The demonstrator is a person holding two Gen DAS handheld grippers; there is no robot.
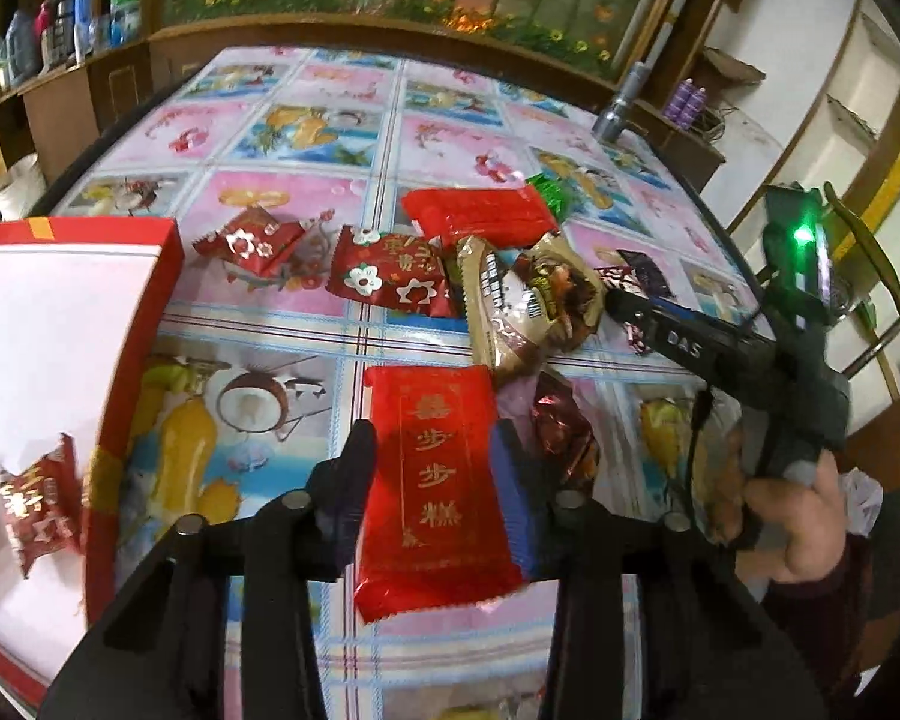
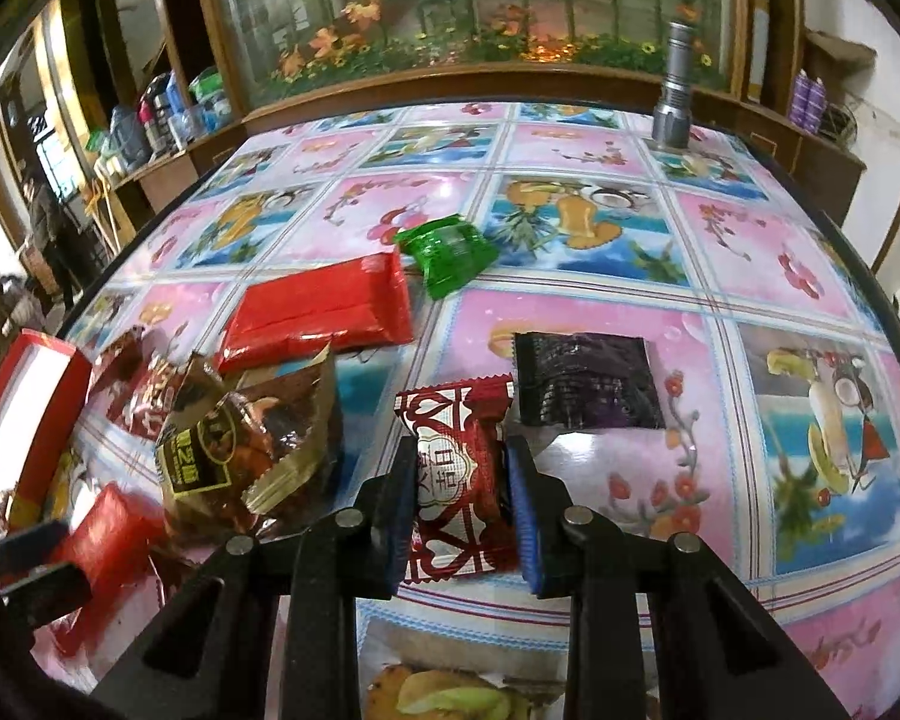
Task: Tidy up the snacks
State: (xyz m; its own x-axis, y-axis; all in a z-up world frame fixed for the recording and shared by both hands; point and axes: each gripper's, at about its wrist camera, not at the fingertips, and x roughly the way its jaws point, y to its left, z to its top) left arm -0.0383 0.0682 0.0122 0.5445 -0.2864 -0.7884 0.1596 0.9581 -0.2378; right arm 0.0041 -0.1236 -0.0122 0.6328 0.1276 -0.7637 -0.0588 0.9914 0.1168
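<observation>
My left gripper (image 1: 435, 450) is shut on a long red packet with gold characters (image 1: 438, 480), held above the table beside the red box (image 1: 132, 372). One red flowered snack (image 1: 39, 504) lies in the box. My right gripper (image 2: 462, 474) is shut on a dark red and white patterned snack (image 2: 459, 480) low over the tablecloth; the right gripper also shows in the left wrist view (image 1: 615, 300). Loose snacks lie around: a red packet (image 2: 318, 312), a green one (image 2: 447, 252), a black one (image 2: 588, 381), a brown one (image 2: 246, 438).
A silver flashlight (image 2: 672, 102) stands at the table's far edge. A wooden cabinet with a flowered glass panel (image 2: 480, 18) rises behind the table. More red flowered snacks (image 1: 390, 276) lie mid-table. The round table edge (image 2: 870, 288) curves on the right.
</observation>
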